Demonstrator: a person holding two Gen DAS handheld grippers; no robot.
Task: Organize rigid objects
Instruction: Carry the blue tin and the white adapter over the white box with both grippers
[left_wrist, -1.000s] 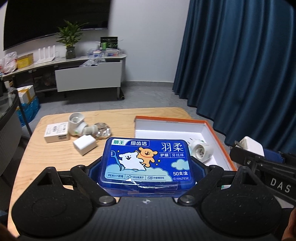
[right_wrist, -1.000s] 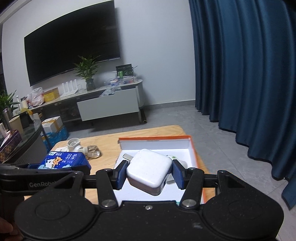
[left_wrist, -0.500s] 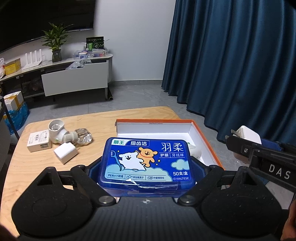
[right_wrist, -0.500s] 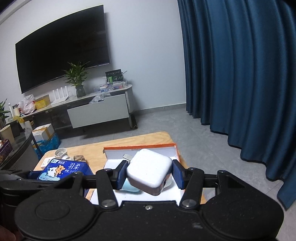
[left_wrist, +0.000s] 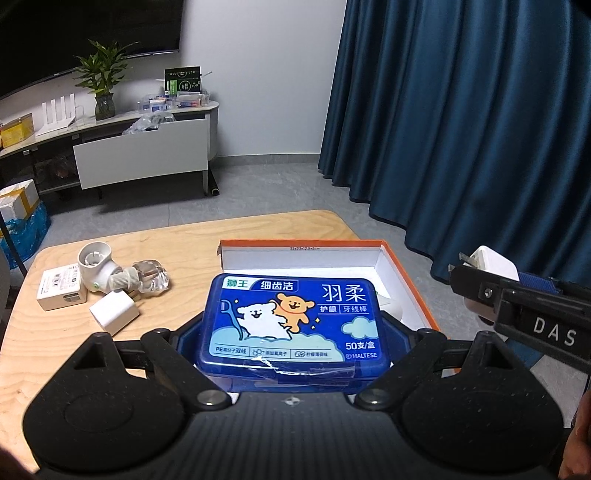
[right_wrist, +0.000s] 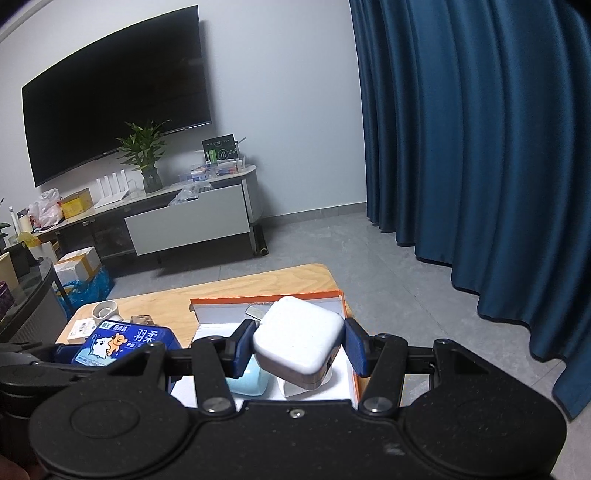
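My left gripper (left_wrist: 291, 332) is shut on a blue floss-pick box (left_wrist: 293, 323) with cartoon bears, held above the near left part of the orange-rimmed white tray (left_wrist: 406, 280). My right gripper (right_wrist: 297, 349) is shut on a white charger (right_wrist: 297, 345), held over the tray (right_wrist: 343, 306); it also shows at the right of the left wrist view (left_wrist: 493, 264). A light blue object (right_wrist: 245, 382) and a white round object (left_wrist: 391, 304) lie in the tray.
On the wooden table (left_wrist: 184, 243), left of the tray, lie a white plug-in device with a clear bottle (left_wrist: 110, 273), a small white charger (left_wrist: 114, 312) and a white box (left_wrist: 61, 291). Blue curtains (left_wrist: 480, 129) hang at the right. A TV cabinet (left_wrist: 140, 155) stands behind.
Both grippers have drawn back and risen with their loads, the left one shifting right over the tray. The light blue object has come into the right wrist view.
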